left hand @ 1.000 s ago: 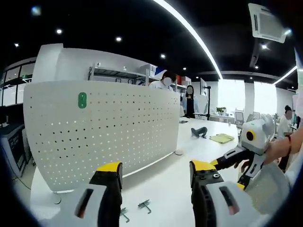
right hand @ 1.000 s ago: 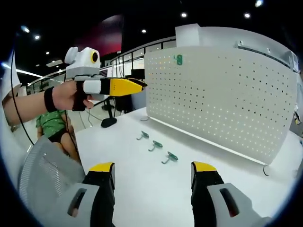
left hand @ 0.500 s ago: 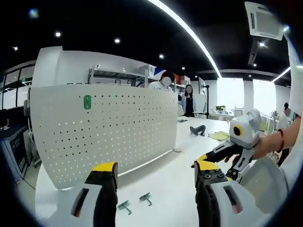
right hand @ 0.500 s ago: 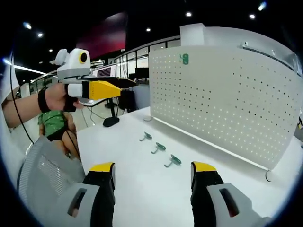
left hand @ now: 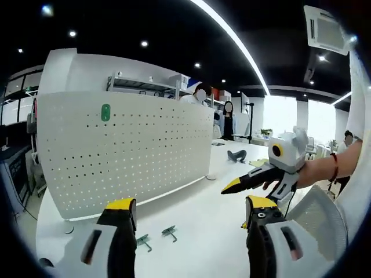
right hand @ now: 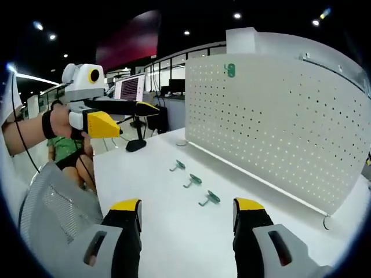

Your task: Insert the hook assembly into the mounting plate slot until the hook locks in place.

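The white perforated mounting plate [left hand: 122, 156] stands upright on the white table [left hand: 197, 220], with one green hook [left hand: 105, 112] hung near its top. In the right gripper view the plate [right hand: 278, 127] carries that hook [right hand: 231, 70], and three green hooks [right hand: 193, 180] lie in a row on the table in front of it. Two of the loose hooks [left hand: 143, 241] show between my left jaws. My left gripper [left hand: 190, 211] is open and empty. My right gripper [right hand: 186, 208] is open and empty above the table. Each gripper shows in the other's view, held in a hand [left hand: 249, 180] [right hand: 116, 116].
A grey mesh chair back [right hand: 52, 208] is close on the near side of the table. A small black object [right hand: 136, 146] sits at the table's far end. People stand beyond the plate [left hand: 200, 95]. A yellow-green cloth [left hand: 258, 163] lies further along the table.
Both hands have shifted. The right gripper has moved left and up in the left gripper view. The left gripper has dropped lower in the right gripper view. The hooks lie where they were.
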Demonstrator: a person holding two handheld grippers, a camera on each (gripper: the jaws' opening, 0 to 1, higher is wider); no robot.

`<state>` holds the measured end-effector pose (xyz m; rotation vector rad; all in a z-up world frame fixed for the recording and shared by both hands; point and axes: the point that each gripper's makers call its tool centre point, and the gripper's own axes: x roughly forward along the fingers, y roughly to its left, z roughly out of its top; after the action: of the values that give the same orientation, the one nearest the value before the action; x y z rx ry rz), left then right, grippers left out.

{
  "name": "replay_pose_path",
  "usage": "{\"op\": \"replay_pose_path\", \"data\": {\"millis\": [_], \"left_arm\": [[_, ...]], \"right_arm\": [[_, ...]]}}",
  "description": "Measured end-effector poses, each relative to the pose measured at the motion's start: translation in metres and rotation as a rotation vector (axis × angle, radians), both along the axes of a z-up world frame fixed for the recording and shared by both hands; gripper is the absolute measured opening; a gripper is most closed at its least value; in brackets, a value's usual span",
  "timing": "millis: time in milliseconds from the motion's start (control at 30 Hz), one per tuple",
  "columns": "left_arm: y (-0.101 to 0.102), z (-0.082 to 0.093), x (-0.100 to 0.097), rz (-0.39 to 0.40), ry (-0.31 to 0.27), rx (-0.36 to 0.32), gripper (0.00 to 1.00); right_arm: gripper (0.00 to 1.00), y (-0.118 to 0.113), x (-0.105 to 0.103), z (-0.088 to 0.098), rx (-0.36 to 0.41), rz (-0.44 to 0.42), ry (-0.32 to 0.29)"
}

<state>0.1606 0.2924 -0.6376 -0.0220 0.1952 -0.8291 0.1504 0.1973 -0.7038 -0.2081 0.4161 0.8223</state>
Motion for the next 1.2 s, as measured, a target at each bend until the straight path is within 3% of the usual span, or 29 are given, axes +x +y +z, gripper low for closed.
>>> {"op": "replay_pose_path", "data": {"millis": [667,1200], "left_arm": [[0.000,-0.022,-0.008,0.027,0.044,-0.033,0.84],[0.001,-0.028,-0.006,0.022,0.058,-0.039,0.85]], "right_arm": [[0.63,0.004,0.023,-0.008,-0.026,0.008,0.035],[0.61,-0.003,0.024,-0.023,-0.059,0.002,0.073]]}}
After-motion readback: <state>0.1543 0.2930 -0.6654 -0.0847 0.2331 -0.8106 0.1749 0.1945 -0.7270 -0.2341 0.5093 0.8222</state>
